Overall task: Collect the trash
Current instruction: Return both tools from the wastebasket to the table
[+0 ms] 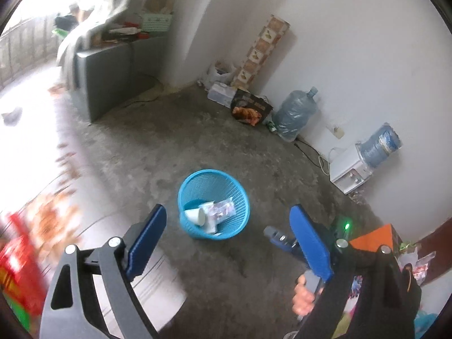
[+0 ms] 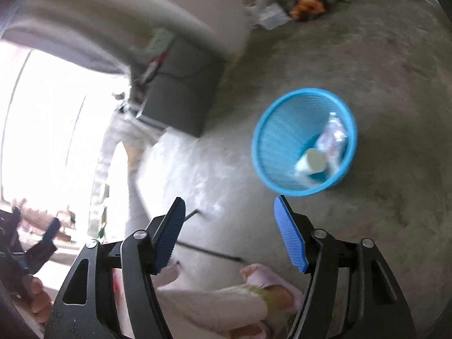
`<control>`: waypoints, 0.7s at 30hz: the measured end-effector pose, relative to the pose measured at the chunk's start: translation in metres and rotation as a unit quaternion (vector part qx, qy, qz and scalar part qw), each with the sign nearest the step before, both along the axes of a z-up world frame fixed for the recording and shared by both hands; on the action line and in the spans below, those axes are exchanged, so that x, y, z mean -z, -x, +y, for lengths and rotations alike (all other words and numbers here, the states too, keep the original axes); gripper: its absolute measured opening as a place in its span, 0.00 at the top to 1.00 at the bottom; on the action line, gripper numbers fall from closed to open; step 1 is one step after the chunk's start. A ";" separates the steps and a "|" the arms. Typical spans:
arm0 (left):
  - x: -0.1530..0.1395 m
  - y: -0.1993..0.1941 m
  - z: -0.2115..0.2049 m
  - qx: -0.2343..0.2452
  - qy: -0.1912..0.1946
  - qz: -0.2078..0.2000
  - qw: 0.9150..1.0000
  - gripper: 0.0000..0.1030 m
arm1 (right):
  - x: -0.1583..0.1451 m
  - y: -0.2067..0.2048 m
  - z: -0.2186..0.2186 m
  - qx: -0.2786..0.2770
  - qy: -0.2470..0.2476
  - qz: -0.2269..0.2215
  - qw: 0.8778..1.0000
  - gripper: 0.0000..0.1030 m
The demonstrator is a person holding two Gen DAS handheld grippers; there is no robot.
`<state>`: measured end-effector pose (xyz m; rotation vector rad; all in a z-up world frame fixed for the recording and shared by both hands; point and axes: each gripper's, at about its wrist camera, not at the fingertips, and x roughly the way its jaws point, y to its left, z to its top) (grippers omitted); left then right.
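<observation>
A blue mesh basket (image 1: 210, 186) (image 2: 282, 130) stands on the concrete floor. Inside it lie a white paper cup (image 1: 195, 216) (image 2: 313, 159) on its side and a crinkled plastic wrapper (image 1: 223, 210) (image 2: 333, 135). My left gripper (image 1: 228, 208) hangs above and short of the basket, its blue pads (image 1: 149, 237) wide apart with nothing between them. My right gripper (image 2: 229, 200) is also open and empty, up above the floor to the left of the basket. Part of it shows in the left wrist view, behind the left gripper's right finger (image 1: 310, 243).
A grey cabinet (image 1: 107, 79) stands at the back left. Along the wall are a box with orange scraps (image 1: 248, 110), a water jug (image 1: 296, 113) and a dispenser (image 1: 353, 169). Wrappers (image 1: 421, 268) lie at the right. The person's slippered feet (image 2: 268, 282) stand below the right gripper.
</observation>
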<state>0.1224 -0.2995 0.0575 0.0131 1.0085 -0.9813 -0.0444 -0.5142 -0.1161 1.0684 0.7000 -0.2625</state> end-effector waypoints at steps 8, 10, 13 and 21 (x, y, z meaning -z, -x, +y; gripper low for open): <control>-0.028 0.021 0.141 -0.077 0.005 -0.063 0.995 0.10 | -0.038 -0.034 0.061 -0.101 0.014 -0.031 0.994 0.32; -0.031 0.027 0.183 -0.121 0.013 -0.081 0.989 0.09 | -0.048 -0.046 0.079 -0.127 0.021 -0.040 0.991 0.32; -0.032 0.033 0.231 -0.173 0.026 -0.087 0.981 0.09 | -0.061 -0.067 0.107 -0.166 0.023 -0.051 0.984 0.32; -0.044 0.025 0.328 -0.266 0.044 -0.094 0.958 0.09 | -0.088 -0.137 0.199 -0.296 0.013 -0.082 0.952 0.32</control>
